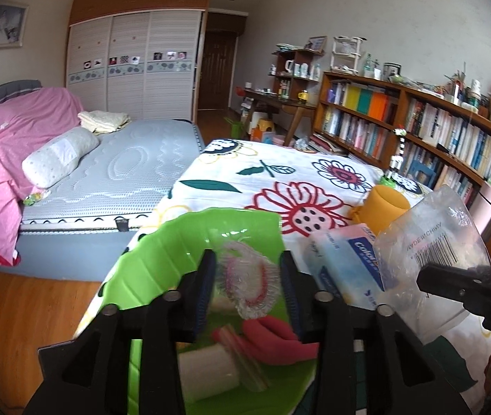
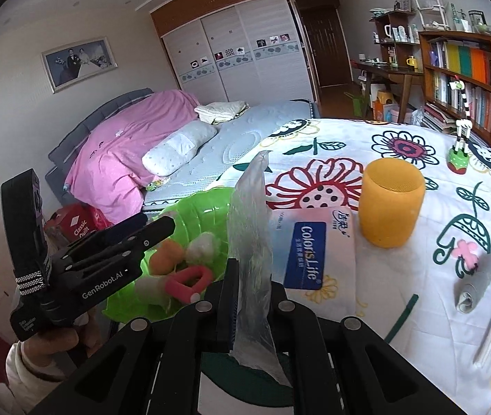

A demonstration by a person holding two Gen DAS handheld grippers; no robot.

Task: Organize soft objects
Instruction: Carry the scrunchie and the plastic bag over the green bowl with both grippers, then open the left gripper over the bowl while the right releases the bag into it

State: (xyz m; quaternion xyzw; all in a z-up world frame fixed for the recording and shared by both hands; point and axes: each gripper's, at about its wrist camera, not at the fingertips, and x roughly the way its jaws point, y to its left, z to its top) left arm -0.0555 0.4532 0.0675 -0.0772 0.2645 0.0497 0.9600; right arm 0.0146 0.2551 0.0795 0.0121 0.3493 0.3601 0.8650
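Here right tool (image 2: 249, 297) pinches a crinkled clear bag (image 2: 250, 242); left tool (image 1: 249, 290) gapes wide.

Tablecloth (image 2: 366, 131): white, big flower print in red, navy, yellow outlines, dark green leaves. Basin (image 1: 162, 259): bright green. Inside it: red ring (image 2: 190, 282), orange ball (image 2: 166, 256), white puff (image 2: 204, 243). Cup (image 2: 389, 204): mustard yellow. Tissue pack (image 2: 309, 256): pale pink-white, blue label with white lettering. Plastic bag (image 2: 250, 249): clear, black barcode. Rolled sock (image 2: 475, 282): grey. Both grippers black, blue pads (image 1: 207, 288). Quilt (image 2: 124, 145): pink. Mattress (image 1: 124, 162): light blue-grey.
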